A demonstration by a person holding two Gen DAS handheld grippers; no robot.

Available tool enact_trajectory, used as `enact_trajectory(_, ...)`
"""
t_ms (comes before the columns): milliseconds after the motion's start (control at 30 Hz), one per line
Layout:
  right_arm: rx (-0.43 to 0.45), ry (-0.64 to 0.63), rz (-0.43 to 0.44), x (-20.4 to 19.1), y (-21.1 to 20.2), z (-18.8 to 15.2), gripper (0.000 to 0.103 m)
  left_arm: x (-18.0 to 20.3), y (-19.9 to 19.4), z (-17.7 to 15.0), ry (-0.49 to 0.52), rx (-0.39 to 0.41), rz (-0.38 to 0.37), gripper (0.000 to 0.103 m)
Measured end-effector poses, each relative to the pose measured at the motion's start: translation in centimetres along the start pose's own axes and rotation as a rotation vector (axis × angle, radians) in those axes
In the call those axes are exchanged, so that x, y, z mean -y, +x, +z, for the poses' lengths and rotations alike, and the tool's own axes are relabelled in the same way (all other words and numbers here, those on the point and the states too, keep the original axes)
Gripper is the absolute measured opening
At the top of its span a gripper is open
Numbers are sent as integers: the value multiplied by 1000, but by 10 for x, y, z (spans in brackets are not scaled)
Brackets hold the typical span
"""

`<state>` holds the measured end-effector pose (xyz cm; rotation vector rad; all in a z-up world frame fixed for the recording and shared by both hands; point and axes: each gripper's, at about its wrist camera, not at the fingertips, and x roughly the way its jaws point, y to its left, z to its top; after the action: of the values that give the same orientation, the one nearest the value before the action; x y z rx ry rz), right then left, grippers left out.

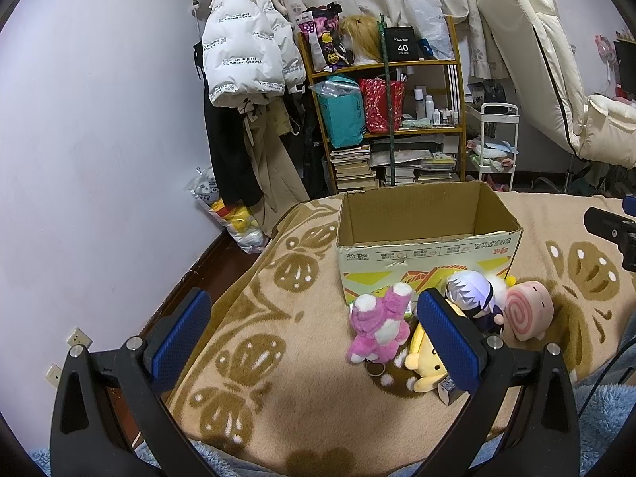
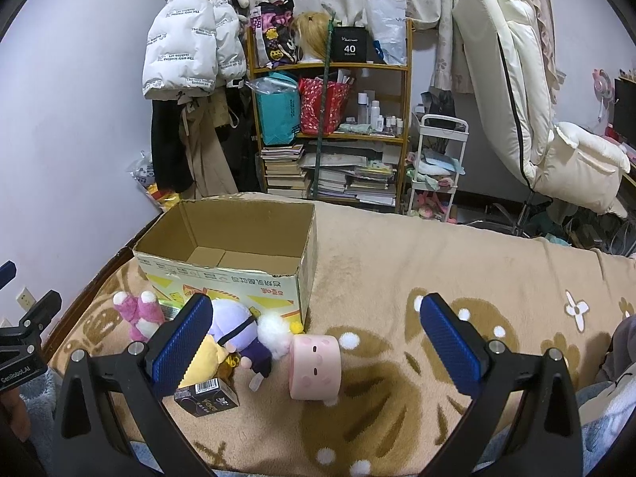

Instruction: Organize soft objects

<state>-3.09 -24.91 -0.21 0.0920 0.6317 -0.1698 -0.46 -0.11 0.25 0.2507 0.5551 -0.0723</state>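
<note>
Plush toys lie clustered on the bed just before the empty cardboard box (image 2: 222, 262). Pink roll plush (image 2: 315, 366) lies between the right gripper (image 2: 314, 351) jaws, spread and empty, axis roughly along the approach. Left gripper (image 1: 314, 342), likewise released, sits nearer the pink bear (image 1: 377, 324).

Pink plush (image 1: 377, 328), yellow plush (image 1: 427, 361), purple-haired doll (image 2: 242, 338), pink roll plush (image 2: 316, 365), clustered in front of empty cardboard box (image 2: 222, 274)

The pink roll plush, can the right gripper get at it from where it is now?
Probably yes: the pink roll plush lies in the open between the fingers of the open right gripper, nothing covering it.
</note>
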Motion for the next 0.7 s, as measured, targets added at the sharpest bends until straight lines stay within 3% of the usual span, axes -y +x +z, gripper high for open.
enact_trajectory(700, -6, 1, 3, 0, 2, -1, 103, 0, 7, -2, 4, -12, 8, 102)
